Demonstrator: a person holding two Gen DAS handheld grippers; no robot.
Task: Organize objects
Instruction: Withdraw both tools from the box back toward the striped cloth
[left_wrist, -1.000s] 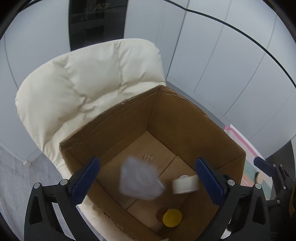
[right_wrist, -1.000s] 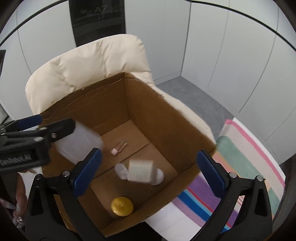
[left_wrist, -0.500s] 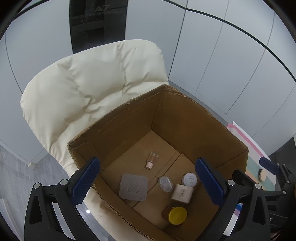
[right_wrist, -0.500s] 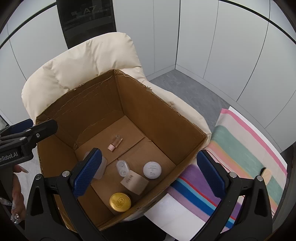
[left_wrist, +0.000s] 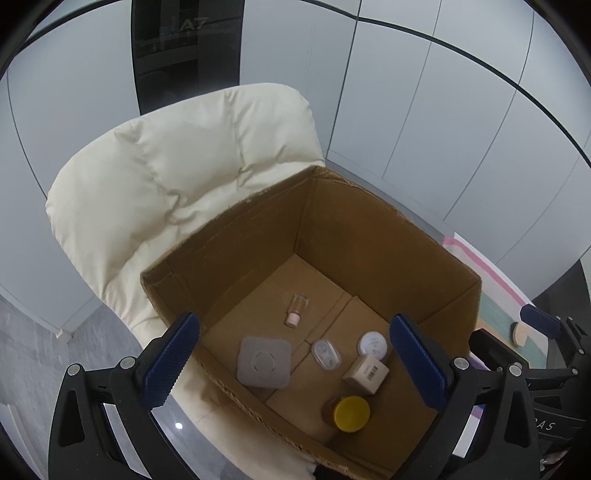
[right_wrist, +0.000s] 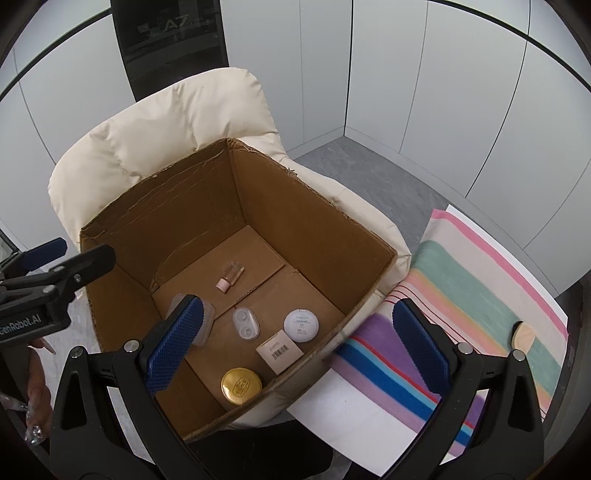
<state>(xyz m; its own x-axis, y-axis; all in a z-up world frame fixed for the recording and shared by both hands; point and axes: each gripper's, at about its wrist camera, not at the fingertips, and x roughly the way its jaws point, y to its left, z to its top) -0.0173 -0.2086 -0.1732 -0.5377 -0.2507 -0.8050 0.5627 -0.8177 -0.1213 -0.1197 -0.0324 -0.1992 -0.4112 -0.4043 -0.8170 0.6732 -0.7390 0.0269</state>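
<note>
Six items: we count them all at rest on the floor of the cardboard box (left_wrist: 369, 236), none falling now as two were a second ago
Grey square case (left_wrist: 263, 362): landed at 7 o'clock
Barcoded carton (right_wrist: 280, 350): settled at 5 o'clock
Left gripper (left_wrist: 295, 362): fingers apart, empty
Right gripper (right_wrist: 295, 343): fingers apart, empty
Tan piece (right_wrist: 523, 335): we judge it next, waiting on the striped cloth (right_wrist: 461, 295)

- A cream padded chair (right_wrist: 177, 140) carries an open cardboard box (right_wrist: 325, 225) on its seat.
- On the box floor: a small vial (right_wrist: 229, 276), a grey square container (left_wrist: 263, 362), a clear contact lens case (right_wrist: 246, 322), a white round compact (right_wrist: 301, 325), a small barcoded carton (right_wrist: 279, 350) and a gold-lidded jar (right_wrist: 241, 386).
- Beside the chair, a striped cloth (right_wrist: 476, 295) covers the tabletop, with a small beige oval piece (right_wrist: 523, 335) lying on it.
</note>
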